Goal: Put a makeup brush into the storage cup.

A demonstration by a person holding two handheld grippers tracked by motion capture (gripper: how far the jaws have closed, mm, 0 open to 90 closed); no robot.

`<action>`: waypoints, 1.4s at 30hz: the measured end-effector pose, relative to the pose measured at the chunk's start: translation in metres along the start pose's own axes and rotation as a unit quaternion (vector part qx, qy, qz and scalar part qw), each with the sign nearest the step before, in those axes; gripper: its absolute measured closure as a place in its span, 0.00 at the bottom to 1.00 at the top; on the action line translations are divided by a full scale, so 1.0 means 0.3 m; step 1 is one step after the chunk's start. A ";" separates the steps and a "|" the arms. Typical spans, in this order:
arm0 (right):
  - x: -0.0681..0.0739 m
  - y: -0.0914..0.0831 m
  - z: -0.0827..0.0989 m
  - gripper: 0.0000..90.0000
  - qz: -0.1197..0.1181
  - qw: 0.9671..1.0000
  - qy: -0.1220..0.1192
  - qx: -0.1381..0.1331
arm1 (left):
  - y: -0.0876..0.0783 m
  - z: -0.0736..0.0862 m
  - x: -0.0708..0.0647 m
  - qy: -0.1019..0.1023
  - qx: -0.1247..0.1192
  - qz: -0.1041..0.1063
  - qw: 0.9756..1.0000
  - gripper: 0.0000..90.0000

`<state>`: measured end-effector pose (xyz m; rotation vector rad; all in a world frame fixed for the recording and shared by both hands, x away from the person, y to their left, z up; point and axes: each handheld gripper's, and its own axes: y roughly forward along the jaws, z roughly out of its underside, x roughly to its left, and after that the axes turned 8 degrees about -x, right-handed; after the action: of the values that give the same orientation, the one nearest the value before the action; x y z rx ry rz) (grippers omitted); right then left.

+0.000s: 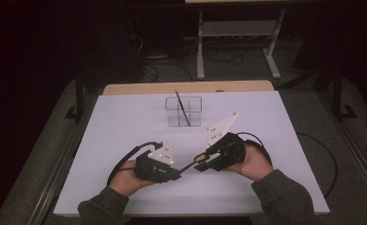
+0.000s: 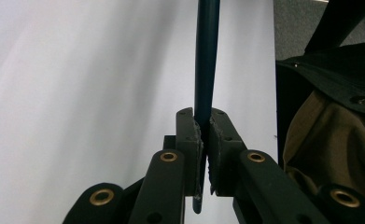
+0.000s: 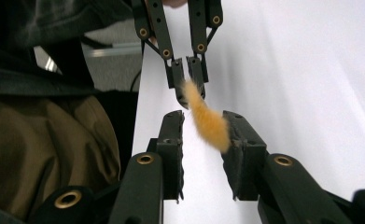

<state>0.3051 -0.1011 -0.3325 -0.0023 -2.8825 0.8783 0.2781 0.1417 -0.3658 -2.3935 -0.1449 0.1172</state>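
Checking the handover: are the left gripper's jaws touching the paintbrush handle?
Touching. In the left gripper view, the left gripper has both jaws pressed against the dark paintbrush handle, no gap.

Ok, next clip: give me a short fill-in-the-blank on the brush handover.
1. The left gripper is shut on the paintbrush's dark ____.
2. The orange bristles lie between the ____ gripper's open jaws.
3. The clear container on the white table holds ____ brush.

Missing words: handle; right; one
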 end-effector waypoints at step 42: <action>-0.004 0.010 -0.083 0.82 -0.011 1.000 -0.011 0.014 | 0.022 -0.024 0.008 -0.013 -0.041 0.010 0.999 0.94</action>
<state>0.3092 -0.0848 -0.3138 0.0430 -2.8848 0.9198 0.2819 0.1325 -0.3652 -2.4759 -0.1391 0.1543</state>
